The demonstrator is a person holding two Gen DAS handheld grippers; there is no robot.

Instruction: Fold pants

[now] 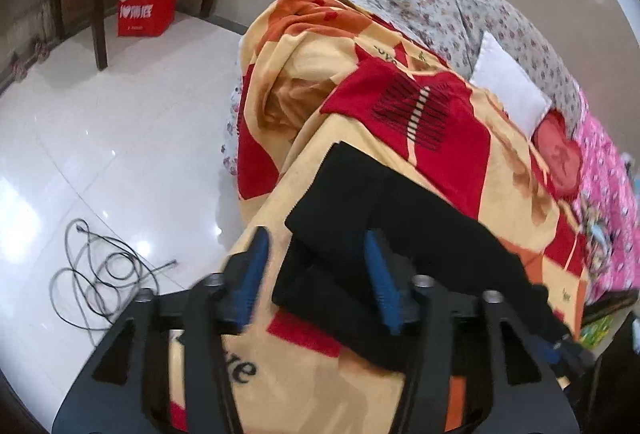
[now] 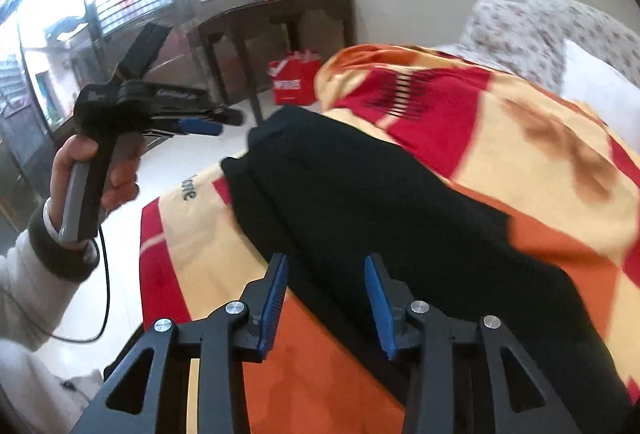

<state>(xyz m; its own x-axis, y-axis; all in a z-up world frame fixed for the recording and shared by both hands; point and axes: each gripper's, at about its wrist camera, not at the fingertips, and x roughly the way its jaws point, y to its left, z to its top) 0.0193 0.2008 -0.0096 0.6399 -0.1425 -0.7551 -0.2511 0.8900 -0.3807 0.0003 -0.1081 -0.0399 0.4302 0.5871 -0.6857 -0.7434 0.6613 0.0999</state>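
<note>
Black pants (image 1: 384,218) lie folded lengthwise on a red, orange and cream blanket (image 1: 360,394) on the bed, with one end doubled over. My left gripper (image 1: 318,240) is open and empty, hovering over the near end of the pants. In the right wrist view the pants (image 2: 360,202) stretch away from my right gripper (image 2: 326,262), which is open and empty just above them. The left gripper (image 2: 200,122) shows there too, held in a hand above the floor at the left, off the pants.
A white pillow (image 1: 512,90), a floral quilt (image 1: 460,14) and a pink sheet (image 1: 608,170) lie further along the bed. On the floor stand a red bag (image 1: 146,4) and a dark wooden table (image 2: 276,30); a coiled cable (image 1: 96,274) lies near the bed.
</note>
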